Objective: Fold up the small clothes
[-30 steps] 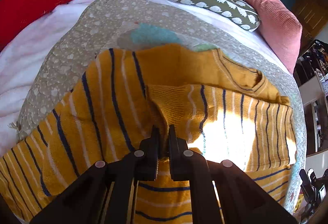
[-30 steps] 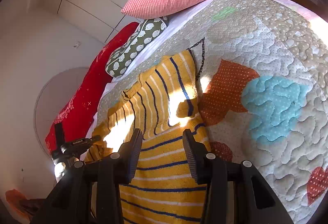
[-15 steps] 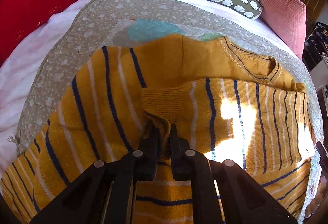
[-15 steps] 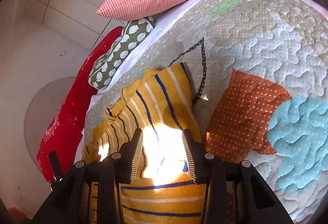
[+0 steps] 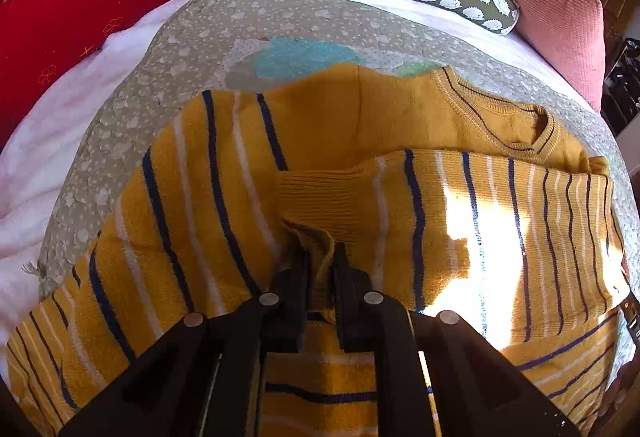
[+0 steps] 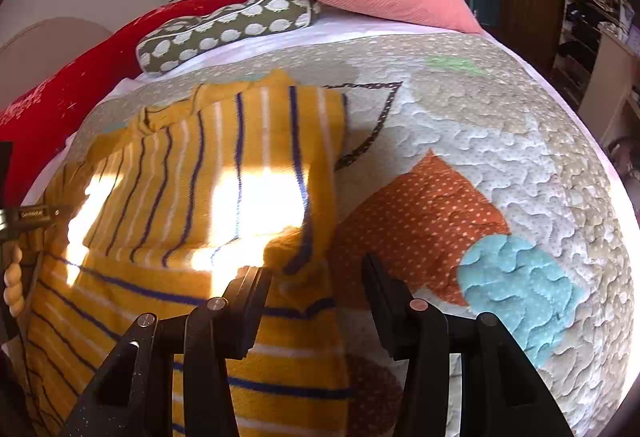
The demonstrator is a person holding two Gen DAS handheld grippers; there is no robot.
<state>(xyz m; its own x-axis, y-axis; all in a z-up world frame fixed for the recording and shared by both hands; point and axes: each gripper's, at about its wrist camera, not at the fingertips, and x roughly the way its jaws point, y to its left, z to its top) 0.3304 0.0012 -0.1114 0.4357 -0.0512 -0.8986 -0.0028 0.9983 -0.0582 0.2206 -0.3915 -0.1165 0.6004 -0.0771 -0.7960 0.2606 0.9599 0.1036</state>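
Left wrist view: our left gripper [image 5: 320, 257] pinches the sweater [image 5: 400, 221] cuff at lower centre, keeping the sleeve folded across; our right gripper [image 6: 316, 277], jaws just widening, holds nothing, sweater edge between.

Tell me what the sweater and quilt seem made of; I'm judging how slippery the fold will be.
Sweater: looks like knitted yarn, matte and fuzzy, with a ribbed cuff. Quilt: likely cotton patchwork, matte, puckered by wavy stitching. Neither looks slick.
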